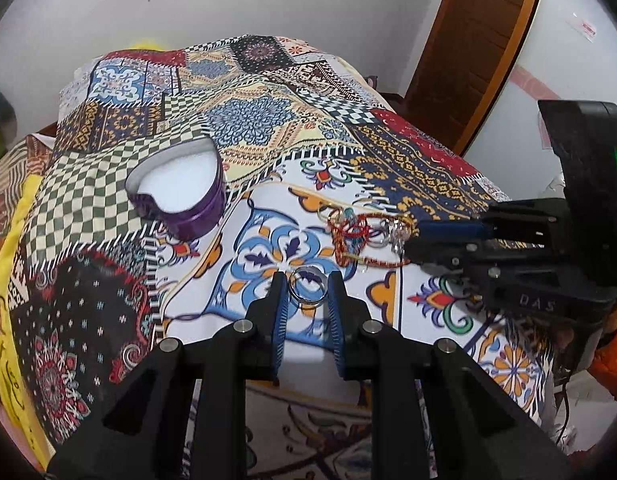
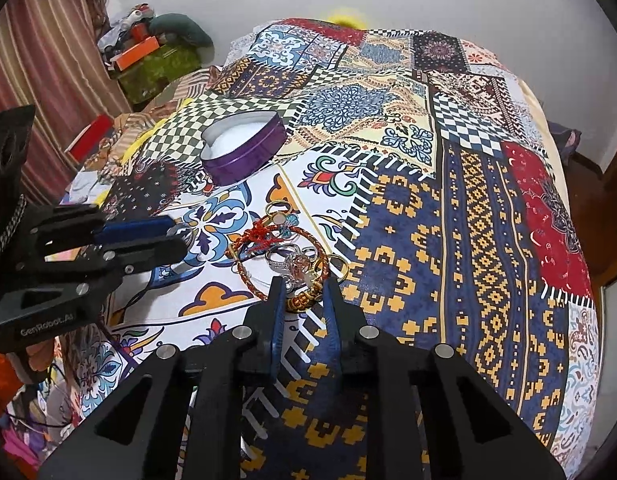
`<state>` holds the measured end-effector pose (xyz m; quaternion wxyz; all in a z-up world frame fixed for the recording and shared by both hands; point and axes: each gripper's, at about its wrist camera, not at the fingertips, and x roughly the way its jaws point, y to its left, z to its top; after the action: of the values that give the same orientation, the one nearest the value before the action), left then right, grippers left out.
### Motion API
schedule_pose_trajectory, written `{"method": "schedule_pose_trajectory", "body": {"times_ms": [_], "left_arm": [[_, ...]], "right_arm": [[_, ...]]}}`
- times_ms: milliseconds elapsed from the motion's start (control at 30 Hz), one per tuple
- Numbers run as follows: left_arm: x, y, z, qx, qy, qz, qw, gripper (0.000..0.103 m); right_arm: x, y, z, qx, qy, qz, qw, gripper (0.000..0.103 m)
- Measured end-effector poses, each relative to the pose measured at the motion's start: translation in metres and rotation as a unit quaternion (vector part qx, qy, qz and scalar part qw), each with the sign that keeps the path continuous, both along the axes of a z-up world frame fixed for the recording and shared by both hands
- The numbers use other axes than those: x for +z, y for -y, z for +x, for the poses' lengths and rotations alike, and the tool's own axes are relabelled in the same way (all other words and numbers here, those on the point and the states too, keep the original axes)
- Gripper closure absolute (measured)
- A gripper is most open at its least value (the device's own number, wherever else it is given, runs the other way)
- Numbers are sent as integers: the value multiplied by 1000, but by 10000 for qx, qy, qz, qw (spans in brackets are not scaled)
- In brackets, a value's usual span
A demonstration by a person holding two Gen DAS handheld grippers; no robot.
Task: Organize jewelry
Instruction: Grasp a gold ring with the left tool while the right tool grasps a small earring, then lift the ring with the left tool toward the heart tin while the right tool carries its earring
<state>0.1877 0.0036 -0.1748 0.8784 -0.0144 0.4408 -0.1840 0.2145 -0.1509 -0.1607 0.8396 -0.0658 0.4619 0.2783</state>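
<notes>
**Two claws over jewelry on a patchwork bedspread**

Left claw (image 1: 307,286), jaws parted, straddles a silver ring (image 1: 308,289) lying flat on the bedspread (image 1: 268,128); the ring sits between the blue fingertip pads, whether they touch it cannot be told. Right claw (image 2: 304,292), jaws likewise parted, hovers at the near edge of a jewelry pile (image 2: 288,252); a braided red-and-gold bracelet (image 2: 252,276) with a gold knot lies just between and ahead of its tips, with silver rings (image 2: 284,258) heaped a little beyond; nothing is gripped by either claw. In the left wrist view the same pile (image 1: 368,240) lies to the right of the single ring, near it but apart, with the right claw (image 1: 412,246) reaching in from the right. A heart-shaped purple tin (image 1: 180,196), lid off and white inside, stands well apart from both claws, farther up the bedspread and to the left; it holds no jewelry that can be seen. A wooden door (image 1: 480,40) stands behind the bed.
</notes>
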Motion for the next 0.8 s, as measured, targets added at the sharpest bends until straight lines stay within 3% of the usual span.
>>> {"method": "schedule_pose_trajectory", "body": {"times_ms": [200,800], "left_arm": [[3,-6,-7,105,24,-89,9999,84],[33,-12,-20,300,393,-141,9987,84]], "right_arm": [[8,-3,-6,-10,186,-29,9998,98],[57,-6,-17,3,838,96,9964,100]]}}
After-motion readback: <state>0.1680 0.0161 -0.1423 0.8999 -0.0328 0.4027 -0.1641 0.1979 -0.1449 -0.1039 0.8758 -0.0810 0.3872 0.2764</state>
